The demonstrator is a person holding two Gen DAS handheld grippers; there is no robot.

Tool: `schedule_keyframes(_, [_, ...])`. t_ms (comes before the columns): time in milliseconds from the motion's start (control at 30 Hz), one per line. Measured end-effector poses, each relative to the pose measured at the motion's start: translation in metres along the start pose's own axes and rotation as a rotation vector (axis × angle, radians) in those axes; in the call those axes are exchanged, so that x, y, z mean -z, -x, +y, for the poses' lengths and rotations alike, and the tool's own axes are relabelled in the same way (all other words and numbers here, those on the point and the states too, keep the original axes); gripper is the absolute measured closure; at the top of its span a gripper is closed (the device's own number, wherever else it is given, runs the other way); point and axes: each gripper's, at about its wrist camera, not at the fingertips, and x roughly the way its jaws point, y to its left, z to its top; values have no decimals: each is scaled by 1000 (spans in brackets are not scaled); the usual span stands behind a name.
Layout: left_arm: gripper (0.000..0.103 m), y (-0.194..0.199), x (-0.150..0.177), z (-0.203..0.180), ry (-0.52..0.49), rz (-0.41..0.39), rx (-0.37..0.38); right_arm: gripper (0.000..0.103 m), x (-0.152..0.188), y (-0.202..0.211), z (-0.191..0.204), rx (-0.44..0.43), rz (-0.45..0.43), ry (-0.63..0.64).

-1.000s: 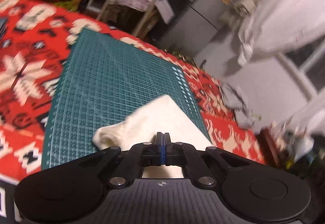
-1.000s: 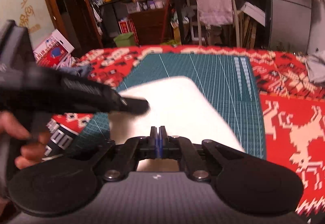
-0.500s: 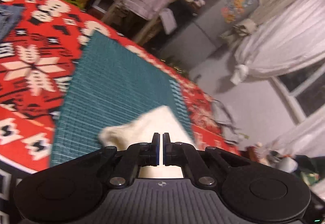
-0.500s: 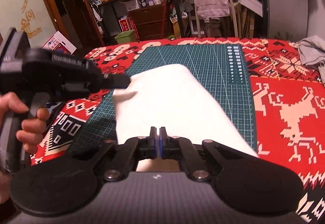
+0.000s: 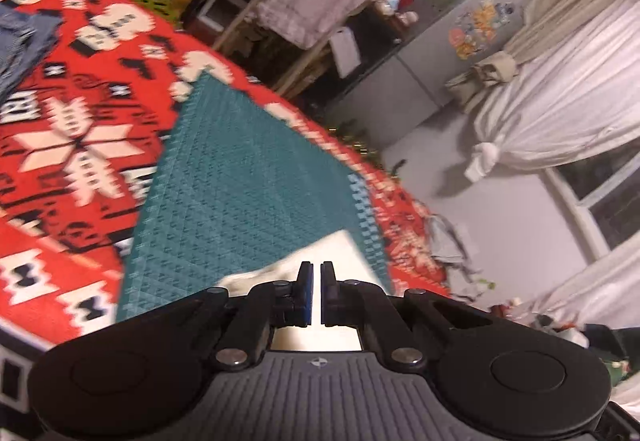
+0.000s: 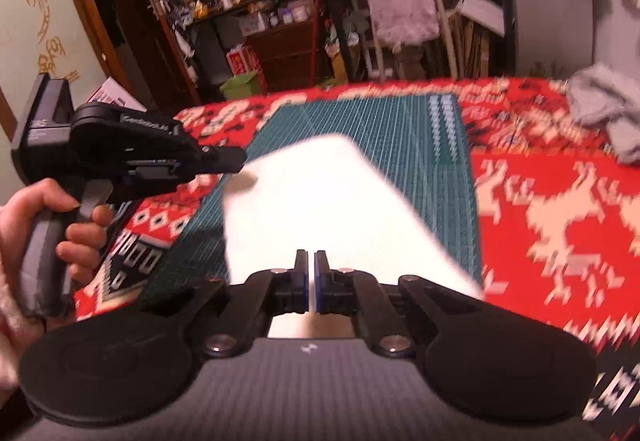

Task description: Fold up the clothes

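White garment: my folded white garment lies flat on the green cutting mat, its long side running away from me; in the left wrist view only its near corner shows past my fingers.
Left gripper: my left gripper is released, with a narrow gap between the blue pads and pale cloth showing through that gap; nothing is pinched. In the right wrist view it hangs at the garment's left far corner, apparently just above it, though blur hides whether it touches.
Left hand: my left hand wraps the handle, one finger on the trigger.
Right gripper: my right gripper has its jaws slightly parted, only a thin slit between the pads, over the near end of the garment; I see no cloth caught between them.
Table: the table is covered by a red patterned cloth, and the mat sits on it.
Other clothes: a grey garment lies crumpled at the far right of the table, well apart from the mat; a blue-grey one lies at the far left.
Background: a chair with a pinkish towel draped over it stands beyond the table.
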Motion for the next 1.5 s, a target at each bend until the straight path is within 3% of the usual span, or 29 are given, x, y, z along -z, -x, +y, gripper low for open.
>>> schedule_keyframes(200, [101,-46,-4,-25,-65,85,29,100,-23,-33,0,70,-26,39])
schedule_keyframes(300, [101,-63,2,-29,-103,126,-9,100,-22,-48,1,99,-16,63])
schedule_keyframes(567, [101,-55,6,-19,-114,113,-16,103,12,-8,-19,133,23,89])
schedule_keyframes(733, [101,-46,5,-29,-201,89,-39,103,23,25,-34,156,21,41])
schedule_keyframes(867, [101,-45,7,-41,-254,90,7,100,20,31,-34,147,-3,36])
schedule_keyframes(1100, [101,-47,30,-50,-333,147,-17,100,19,12,-24,116,15,56])
schedule_keyframes(1333, [101,-15,57,-46,-337,153,-33,100,44,42,-36,140,73,34])
schedule_keyframes(1500, [101,2,75,-55,-337,160,-3,99,47,54,-29,116,27,45])
